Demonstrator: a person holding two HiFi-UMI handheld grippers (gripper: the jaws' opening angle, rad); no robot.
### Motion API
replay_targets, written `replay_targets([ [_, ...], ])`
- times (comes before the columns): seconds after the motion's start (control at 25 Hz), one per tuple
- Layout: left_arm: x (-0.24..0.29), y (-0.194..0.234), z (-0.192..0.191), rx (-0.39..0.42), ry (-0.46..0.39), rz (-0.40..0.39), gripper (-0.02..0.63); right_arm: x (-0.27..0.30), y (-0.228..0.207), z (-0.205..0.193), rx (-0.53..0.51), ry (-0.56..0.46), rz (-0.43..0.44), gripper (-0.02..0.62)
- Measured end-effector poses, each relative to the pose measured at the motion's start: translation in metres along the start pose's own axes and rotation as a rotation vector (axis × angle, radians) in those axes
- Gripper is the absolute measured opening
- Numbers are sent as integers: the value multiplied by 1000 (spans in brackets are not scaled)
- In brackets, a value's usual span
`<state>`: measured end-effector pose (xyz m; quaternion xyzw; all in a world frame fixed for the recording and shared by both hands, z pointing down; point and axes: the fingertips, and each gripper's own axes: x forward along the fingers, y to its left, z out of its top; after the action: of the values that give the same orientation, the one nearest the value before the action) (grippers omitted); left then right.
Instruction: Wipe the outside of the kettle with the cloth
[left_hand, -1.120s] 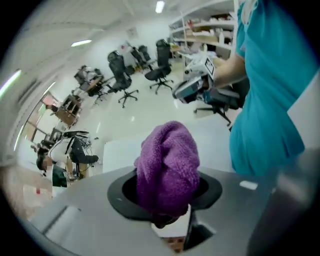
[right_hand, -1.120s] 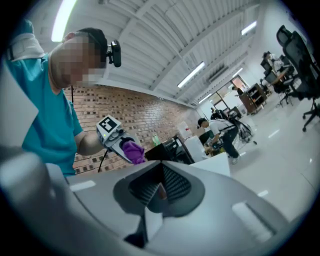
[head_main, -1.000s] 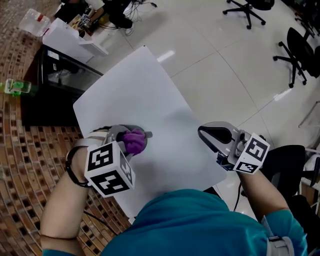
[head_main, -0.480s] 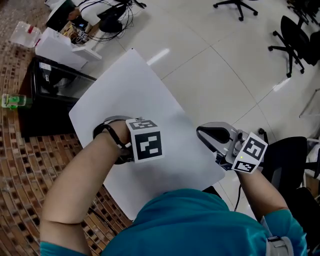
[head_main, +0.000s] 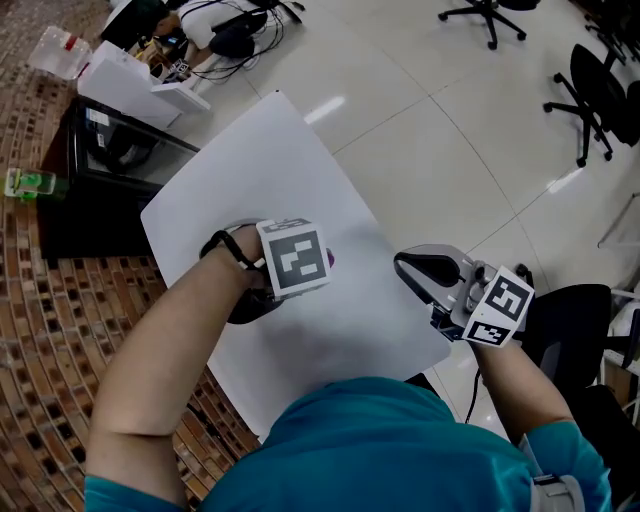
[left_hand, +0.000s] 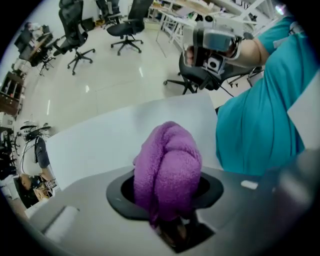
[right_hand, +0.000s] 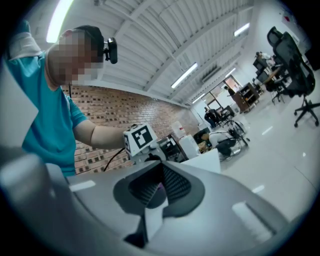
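Left gripper: the left gripper (head_main: 310, 262) hangs over the left-centre of the frame in the head view, its marker cube on top. Its jaws are clamped on the cloth.
Cloth: the purple cloth (left_hand: 169, 167) is bunched into a thick roll that stands out well past the jaws. From the head it shows only as a sliver just right of the cube.
Kettle: no view shows it, so I cannot tell where it stands.
Right gripper: the right gripper (head_main: 412, 272) is held off the table's right edge at right of centre. Its ribbed pads are drawn together with nothing between them.
Doing the step well: I judge the wipe not yet begun. The kettle must be found first, and the empty gripper would best steady it by handle or base. Lead with the free bulge of the roll, so fabric and not the jaws meets the shell. Keep the pressure light and sweep round the body, turning the roll as it soils. A roll this loosely bunched may slip out if dragged hard.
Surface: the white table (head_main: 230, 170) runs on a slant from upper centre to lower centre, smooth and matt.
Room, left: a brick-patterned floor (head_main: 60, 300), a green bottle (head_main: 28, 182) at the left edge and a black cabinet (head_main: 110, 170) in the upper left.
Room, right: a glossy pale tiled floor (head_main: 450, 130), with office chairs (head_main: 600, 100) in the upper right.
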<state>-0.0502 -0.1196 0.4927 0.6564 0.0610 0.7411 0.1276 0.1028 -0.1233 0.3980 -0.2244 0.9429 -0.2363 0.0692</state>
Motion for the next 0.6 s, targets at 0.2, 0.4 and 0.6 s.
replay_targets([
  [0.2, -89, 3, -17, -88, -291, 109, 184, 8, 6, 5, -18, 9, 17, 5],
  [0.4, -103, -17, -92, -196, -302, 164, 184, 17, 12, 8, -32, 25, 32, 5],
  [0.6, -72, -22, -113, -257, -323, 131, 181, 32, 24, 8, -41, 56, 61, 5],
])
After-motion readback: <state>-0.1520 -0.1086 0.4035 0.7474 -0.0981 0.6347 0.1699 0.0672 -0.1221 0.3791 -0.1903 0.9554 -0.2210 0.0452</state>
